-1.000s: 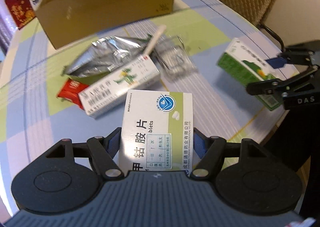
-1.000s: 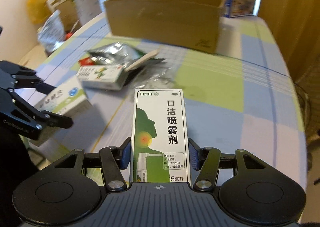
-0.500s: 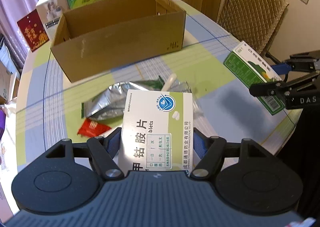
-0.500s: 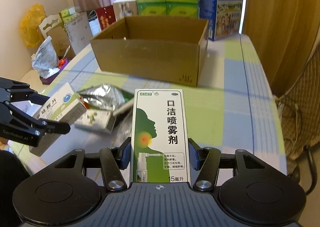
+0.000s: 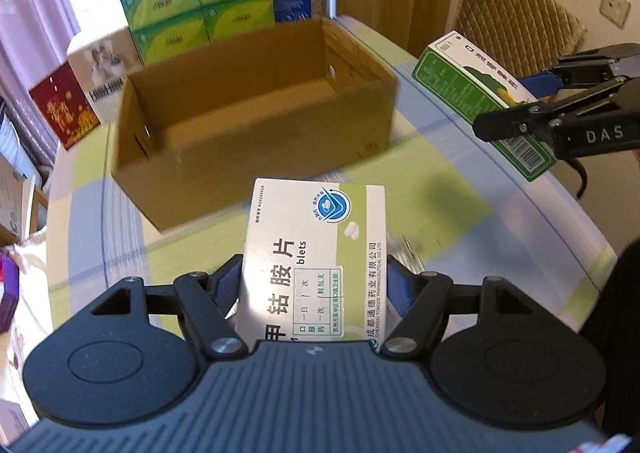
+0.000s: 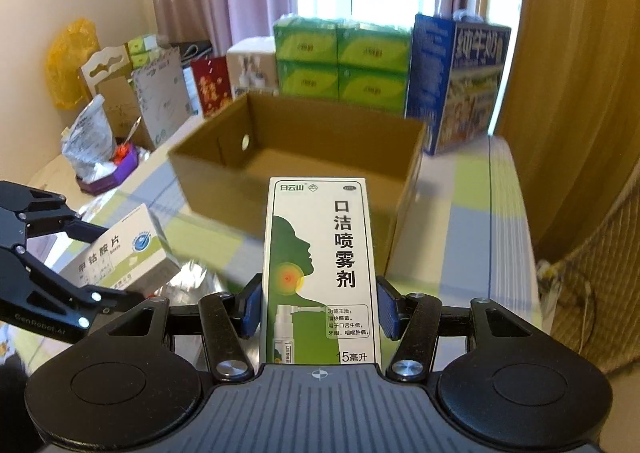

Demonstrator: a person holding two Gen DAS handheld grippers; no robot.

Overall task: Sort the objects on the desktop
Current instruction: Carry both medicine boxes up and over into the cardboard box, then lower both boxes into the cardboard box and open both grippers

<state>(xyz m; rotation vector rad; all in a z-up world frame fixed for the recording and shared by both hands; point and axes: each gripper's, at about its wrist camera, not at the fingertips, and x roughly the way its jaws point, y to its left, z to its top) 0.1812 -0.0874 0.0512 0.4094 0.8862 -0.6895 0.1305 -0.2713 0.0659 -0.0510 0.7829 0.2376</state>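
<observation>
Two grippers are held level above the table, each pointing toward the open carton ahead. The left gripper is clamped on a tablet box — white and pale green, a round blue emblem near its far end, black print along its length. The right gripper is clenched on a spray box — tall, green and white, with a head silhouette and a red spot at the throat. Both boxes hang short of the carton's near wall.
</observation>
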